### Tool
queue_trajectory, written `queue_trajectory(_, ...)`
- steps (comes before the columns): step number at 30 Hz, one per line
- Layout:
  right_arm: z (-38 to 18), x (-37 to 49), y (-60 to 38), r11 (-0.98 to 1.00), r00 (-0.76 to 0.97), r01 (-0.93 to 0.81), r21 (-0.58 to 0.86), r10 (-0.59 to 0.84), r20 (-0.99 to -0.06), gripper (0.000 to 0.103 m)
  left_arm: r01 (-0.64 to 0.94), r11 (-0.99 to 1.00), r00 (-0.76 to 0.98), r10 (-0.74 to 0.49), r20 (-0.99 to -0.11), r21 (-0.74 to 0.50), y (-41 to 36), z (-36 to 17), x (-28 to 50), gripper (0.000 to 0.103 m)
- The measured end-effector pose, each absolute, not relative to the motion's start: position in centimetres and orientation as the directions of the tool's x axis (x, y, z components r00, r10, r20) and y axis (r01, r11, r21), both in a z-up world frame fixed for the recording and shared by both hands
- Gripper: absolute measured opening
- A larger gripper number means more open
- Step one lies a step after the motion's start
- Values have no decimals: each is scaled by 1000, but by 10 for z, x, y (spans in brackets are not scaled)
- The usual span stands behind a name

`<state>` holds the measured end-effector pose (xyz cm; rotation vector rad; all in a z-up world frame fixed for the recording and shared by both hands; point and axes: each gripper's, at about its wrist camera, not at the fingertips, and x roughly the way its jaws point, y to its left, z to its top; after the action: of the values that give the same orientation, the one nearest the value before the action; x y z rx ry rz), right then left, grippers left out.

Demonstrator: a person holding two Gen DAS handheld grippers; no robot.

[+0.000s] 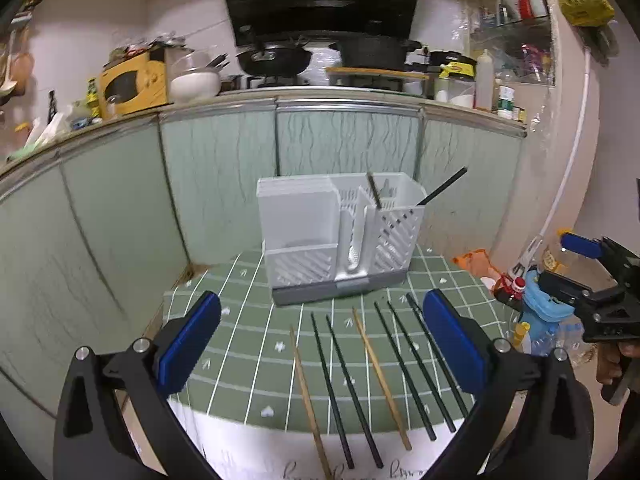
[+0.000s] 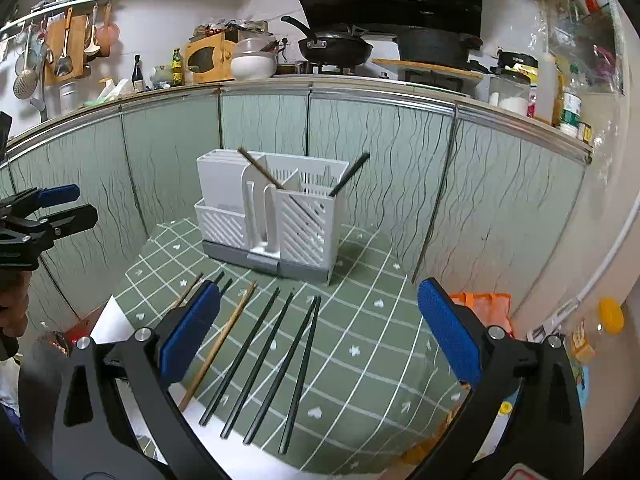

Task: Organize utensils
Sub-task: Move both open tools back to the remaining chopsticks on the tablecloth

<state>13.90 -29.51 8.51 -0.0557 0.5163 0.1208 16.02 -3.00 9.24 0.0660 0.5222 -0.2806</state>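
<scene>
While both grippers hang over the table, here is how it stands:

Left gripper (image 1: 322, 344): fingers spread wide apart, nothing between the blue pads (image 1: 188, 344).
Right gripper (image 2: 320, 334): fingers just as wide apart, holding nothing; it also shows at the right edge of the left view, off the table's side.
Chopsticks on the table: a loose row lies on the green checked cloth (image 1: 248, 328), fanned between and ahead of the left fingers. Two wooden chopsticks (image 1: 380, 376) and five black chopsticks (image 1: 340, 392) are in it.
From the right side: four black ones (image 2: 260, 360) lie between the right fingers, nearer the left pad; one wooden stick (image 2: 224, 340) runs just beside that pad, and more ends are partly hidden behind it.
Holder (image 1: 340, 236): white slotted box on a grey base, upright, straight ahead of both sets of fingers, beyond the row's far tips.
Already in the holder: a wooden chopstick (image 1: 374, 190) and a black chopstick (image 1: 442, 186), both leaning in the right-hand slotted compartment.
</scene>
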Motion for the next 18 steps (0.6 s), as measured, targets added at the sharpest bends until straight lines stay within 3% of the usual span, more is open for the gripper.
queue_trajectory(18,14,112,-281,995,833,-91,-28,61,-550,95,220,975,826,-166,-539,37,-28,7,121,99)
